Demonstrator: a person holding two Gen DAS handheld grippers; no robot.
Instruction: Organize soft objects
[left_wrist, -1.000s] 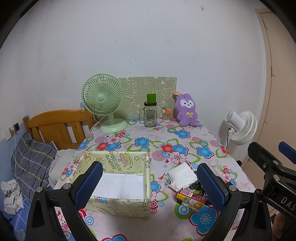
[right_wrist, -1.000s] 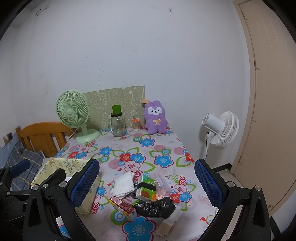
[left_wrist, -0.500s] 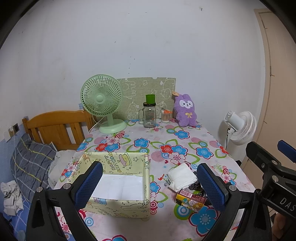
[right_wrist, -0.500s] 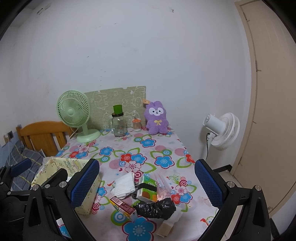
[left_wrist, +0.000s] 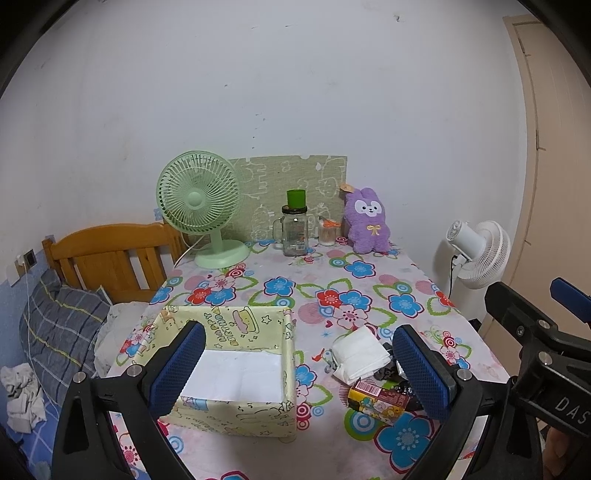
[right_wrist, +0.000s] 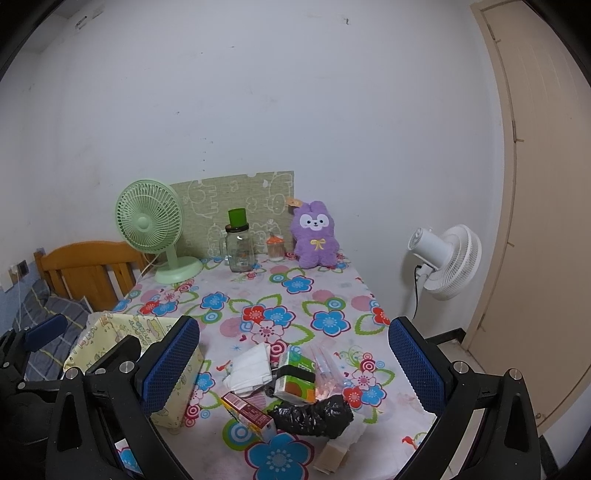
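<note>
Both tools above a tabletop (left_wrist: 258, 266) covered in a flower-print cloth. We see the left tool (left_wrist: 299, 373) spread wide and holding nothing, its blue pads framing a pale yellow cartoon-print box (left_wrist: 236, 410) that stands open with only a white lining inside. The right tool (right_wrist: 293, 363) is likewise wide apart and empty, poised over a loose pile at the near right part of the tabletop. In that pile we distinguish a folded white cloth (right_wrist: 251, 371) nearest the box, a green tissue pack (right_wrist: 297, 380) just beside it, a clear plastic sleeve (right_wrist: 327, 369), a crumpled black plastic bag (right_wrist: 312, 415) and a red-and-yellow carton (right_wrist: 247, 410); the cloth, pack and bag lie touching or overlapping one another. A purple plush rabbit (left_wrist: 367, 221) sits upright at the far edge against the wall, well apart from the pile, beside a small jar (left_wrist: 328, 234), a glass mug with a green cap (left_wrist: 294, 230) and a green desk fan (left_wrist: 201, 206). A white standing fan (right_wrist: 448, 260) is beyond the right edge
</note>
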